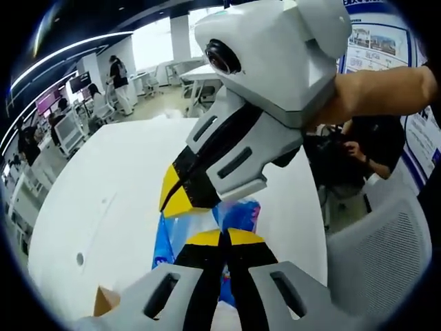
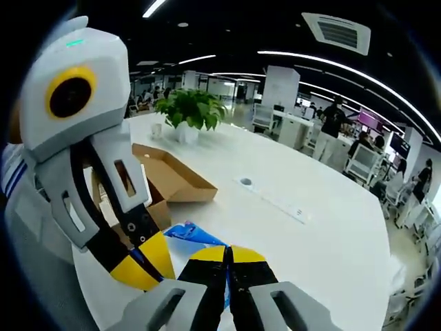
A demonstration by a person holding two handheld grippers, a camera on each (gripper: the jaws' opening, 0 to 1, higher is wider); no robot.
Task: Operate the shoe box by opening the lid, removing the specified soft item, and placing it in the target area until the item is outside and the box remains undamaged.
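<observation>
A soft blue-and-white packet (image 1: pixel 238 215) hangs above the white table (image 1: pixel 110 200), held between both grippers. My left gripper (image 1: pixel 224 238) is shut on its lower part, jaws pressed together. My right gripper (image 1: pixel 176 198) reaches in from the upper right and is shut on the packet's upper left edge. In the right gripper view, the blue packet (image 2: pixel 189 234) shows just beyond my right gripper (image 2: pixel 228 254), with the left gripper (image 2: pixel 142 267) close beside it on the left. The brown cardboard shoe box (image 2: pixel 172 178) lies open on the table behind them, lid flap spread flat.
A potted green plant (image 2: pixel 189 109) stands at the table's far end behind the box. A cable port (image 2: pixel 246 182) sits mid-table. A corner of cardboard (image 1: pixel 105 301) shows at lower left. A seated person (image 1: pixel 375 148) and a mesh chair (image 1: pixel 386 255) are beside the table's right edge.
</observation>
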